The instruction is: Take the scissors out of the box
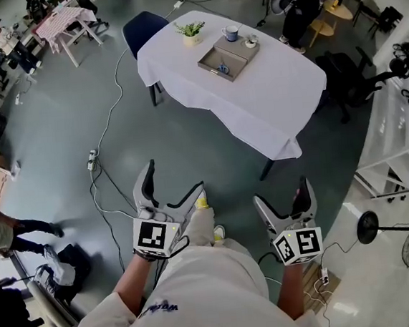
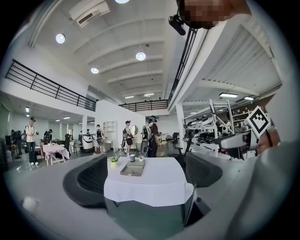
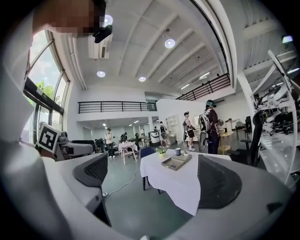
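— Currently, what state is each claw in?
— Left gripper [image 1: 172,184]: jaws spread wide, nothing between the pads. Right gripper [image 1: 283,198]: likewise wide apart and empty. Both are held close in front of the body, roughly level and pointing toward the work area. That posture suits walking up, not reaching.
— Where is the task item?
— A shallow grey open box [image 1: 218,66] sits on the rectangular table draped in white cloth [image 1: 278,102], with what appears to be its lid just beside it. Small blue-handled scissors [image 1: 223,69] lie inside, as best judged; they are too small to confirm. The box and both grippers are well apart.
— What else is on the surface?
— A small green potted plant [image 1: 190,30] and a blue-and-white mug [image 1: 231,32], both beyond the box. Neither should obstruct a near-side approach.
— Room conditions?
— A large open hall with a smooth grey-green floor [image 1: 187,132]. A white power strip [image 1: 93,160] and its cable lie left of the table. A dark blue chair [image 1: 142,25] stands at the far end. Other people are working along the far walls. The task proper has not yet begun.
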The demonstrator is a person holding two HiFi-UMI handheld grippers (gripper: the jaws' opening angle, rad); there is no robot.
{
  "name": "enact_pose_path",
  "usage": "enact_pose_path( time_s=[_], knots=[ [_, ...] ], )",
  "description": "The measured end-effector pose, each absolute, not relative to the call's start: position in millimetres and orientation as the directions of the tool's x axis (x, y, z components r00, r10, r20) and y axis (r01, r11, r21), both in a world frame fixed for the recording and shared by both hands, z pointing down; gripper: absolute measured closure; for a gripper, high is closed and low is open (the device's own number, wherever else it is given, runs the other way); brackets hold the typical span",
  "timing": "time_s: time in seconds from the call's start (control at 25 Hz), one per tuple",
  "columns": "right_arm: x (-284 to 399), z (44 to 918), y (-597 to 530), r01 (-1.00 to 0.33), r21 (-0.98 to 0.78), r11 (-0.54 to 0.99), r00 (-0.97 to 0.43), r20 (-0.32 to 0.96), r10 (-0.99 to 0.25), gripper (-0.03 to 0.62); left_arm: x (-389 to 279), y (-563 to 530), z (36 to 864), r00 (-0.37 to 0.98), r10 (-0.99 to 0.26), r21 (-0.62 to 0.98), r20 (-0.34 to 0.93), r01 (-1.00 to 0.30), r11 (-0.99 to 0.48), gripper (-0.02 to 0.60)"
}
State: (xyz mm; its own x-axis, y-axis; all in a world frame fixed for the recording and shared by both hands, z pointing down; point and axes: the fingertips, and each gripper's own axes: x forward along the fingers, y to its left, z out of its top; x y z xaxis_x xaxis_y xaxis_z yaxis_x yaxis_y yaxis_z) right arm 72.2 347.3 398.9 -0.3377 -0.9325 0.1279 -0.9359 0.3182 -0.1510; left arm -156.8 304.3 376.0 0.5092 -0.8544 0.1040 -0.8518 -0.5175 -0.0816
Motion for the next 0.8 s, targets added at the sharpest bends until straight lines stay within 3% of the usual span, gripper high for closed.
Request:
enact_pose_path(
  time_s=[0.8],
  knots=[
    [60.5,420.2,193.5,-0.935,-0.139,0.327,-0.355,0.298,-0.886,0.033,-173.8,125.0,384.6,0.534,-0.839,-0.027,0.102,-0.842,-0.539,0.074]
  ],
)
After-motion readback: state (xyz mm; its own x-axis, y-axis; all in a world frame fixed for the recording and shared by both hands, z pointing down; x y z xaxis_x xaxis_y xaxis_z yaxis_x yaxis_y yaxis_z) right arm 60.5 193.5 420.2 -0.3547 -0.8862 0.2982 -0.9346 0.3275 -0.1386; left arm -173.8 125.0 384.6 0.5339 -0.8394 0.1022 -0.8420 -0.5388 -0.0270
